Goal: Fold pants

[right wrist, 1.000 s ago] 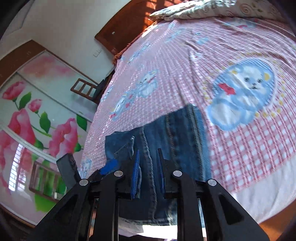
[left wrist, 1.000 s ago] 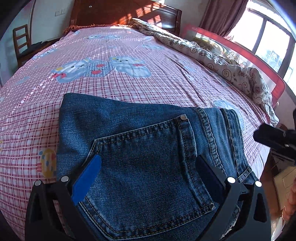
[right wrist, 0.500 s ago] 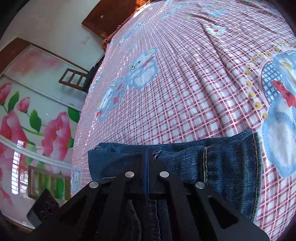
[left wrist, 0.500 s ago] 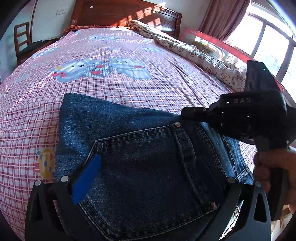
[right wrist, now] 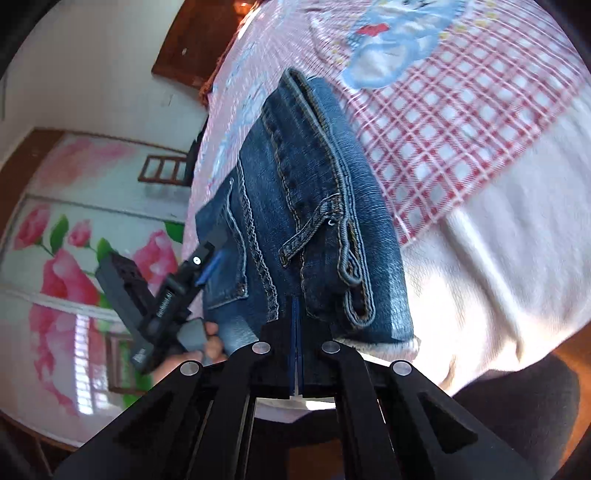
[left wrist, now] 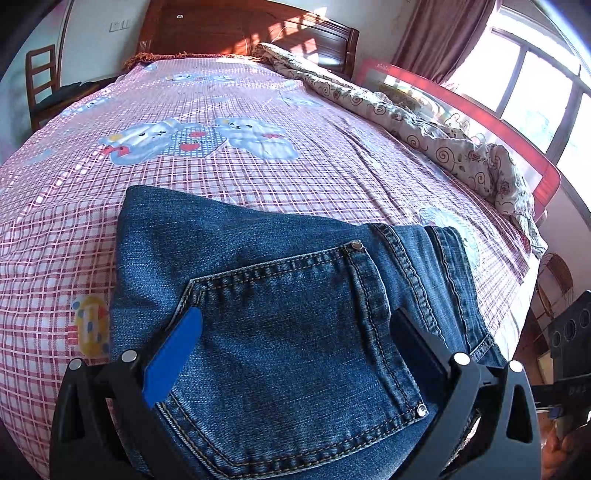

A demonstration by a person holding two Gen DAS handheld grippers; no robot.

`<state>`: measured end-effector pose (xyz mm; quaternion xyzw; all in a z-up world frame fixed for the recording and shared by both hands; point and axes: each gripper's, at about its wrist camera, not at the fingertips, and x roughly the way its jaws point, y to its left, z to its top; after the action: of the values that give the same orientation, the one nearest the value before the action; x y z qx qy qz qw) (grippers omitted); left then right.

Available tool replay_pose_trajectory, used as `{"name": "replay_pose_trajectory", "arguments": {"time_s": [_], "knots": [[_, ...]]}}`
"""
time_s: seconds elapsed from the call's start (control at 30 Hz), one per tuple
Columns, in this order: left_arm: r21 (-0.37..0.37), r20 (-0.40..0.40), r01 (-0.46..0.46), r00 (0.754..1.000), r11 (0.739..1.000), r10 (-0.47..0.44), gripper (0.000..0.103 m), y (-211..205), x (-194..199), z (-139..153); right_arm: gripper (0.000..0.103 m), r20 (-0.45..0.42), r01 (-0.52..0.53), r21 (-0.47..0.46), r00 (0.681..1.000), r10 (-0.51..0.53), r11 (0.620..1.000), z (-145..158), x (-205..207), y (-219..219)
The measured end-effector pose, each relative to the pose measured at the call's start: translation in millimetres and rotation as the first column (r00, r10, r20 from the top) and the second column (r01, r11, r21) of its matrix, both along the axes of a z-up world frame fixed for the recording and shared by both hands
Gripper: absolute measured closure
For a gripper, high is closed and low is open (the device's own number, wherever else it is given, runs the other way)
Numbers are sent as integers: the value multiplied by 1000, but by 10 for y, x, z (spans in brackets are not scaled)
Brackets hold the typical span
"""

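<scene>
Blue jeans point(left wrist: 280, 295) lie folded flat on the pink checked bedsheet point(left wrist: 221, 177), back pocket up. My left gripper point(left wrist: 295, 350) stands open right over that pocket, one finger on each side of it, its pads not squeezing the denim. In the right wrist view the jeans point(right wrist: 314, 184) stretch away from me, belt loop and waistband nearest. My right gripper point(right wrist: 296, 306) is shut, pads together, its tips at the near end of the jeans at the bed's edge. I see no cloth between the pads. Its black housing point(left wrist: 569, 339) shows at the far right of the left wrist view.
A rumpled patterned quilt point(left wrist: 443, 140) runs along the bed's right side beside a red rail point(left wrist: 480, 122). A wooden headboard point(left wrist: 240, 33) stands at the far end and a chair point(left wrist: 40, 81) to the left. The white mattress side point(right wrist: 480, 277) drops off near me.
The right gripper shut, reached over the jeans toward the pocket rivet, then drew back to the bed's right edge, rolling as it went. Left gripper and jeans stayed put.
</scene>
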<state>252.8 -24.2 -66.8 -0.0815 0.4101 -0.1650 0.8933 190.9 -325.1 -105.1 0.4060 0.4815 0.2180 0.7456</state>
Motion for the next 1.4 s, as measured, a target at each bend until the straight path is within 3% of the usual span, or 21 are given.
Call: {"name": "replay_pose_trajectory", "arguments": {"time_s": [0.07,0.17,0.4,0.67,0.7,0.77,0.83,0.97,1.03,1.2,1.3,1.37,1.4], "knots": [[-14,0,-1,1000,1000,1,2,19,3,-3,95,58,45,-18,997,-44,999,171,-154,-85],[-2,3,0,1000,1000,0,2,-1,4,-3,64,69,118,-3,991,-118,993,241,-262,-272],[-14,3,0,1000,1000,0,2,-14,-6,-3,64,48,138,33,989,-140,990,157,-262,-361],[-34,16,2,1000,999,-2,2,24,-13,-11,64,30,112,-17,993,-111,994,46,-81,-224],[-40,18,2,1000,999,-2,2,32,-14,-14,67,57,86,-52,995,-83,995,97,-56,-163],[-57,14,3,1000,998,-3,2,53,-10,-8,83,119,26,-116,993,-12,993,212,-25,-19],[-79,-2,9,1000,997,-9,2,89,-8,45,85,146,0,-137,989,21,991,315,5,72],[-195,-42,-16,999,981,8,2,476,-178,247,85,165,-17,-167,985,45,986,427,4,52],[-189,-35,-22,999,982,15,2,716,-352,322,85,139,-27,-180,989,52,983,344,11,13],[-183,-194,-10,981,983,-26,3,1014,-651,54,85,81,15,-104,997,-7,995,36,-20,-177],[-201,-208,-1,977,979,-42,4,967,-749,-109,85,84,17,-106,996,-8,994,32,-21,-176],[-250,-172,48,981,967,-93,37,881,-750,-106,85,87,6,-122,996,5,993,44,-29,-168],[-234,-178,34,981,972,-78,38,844,-738,-106,85,87,2,-129,996,9,992,59,-27,-179]]}}
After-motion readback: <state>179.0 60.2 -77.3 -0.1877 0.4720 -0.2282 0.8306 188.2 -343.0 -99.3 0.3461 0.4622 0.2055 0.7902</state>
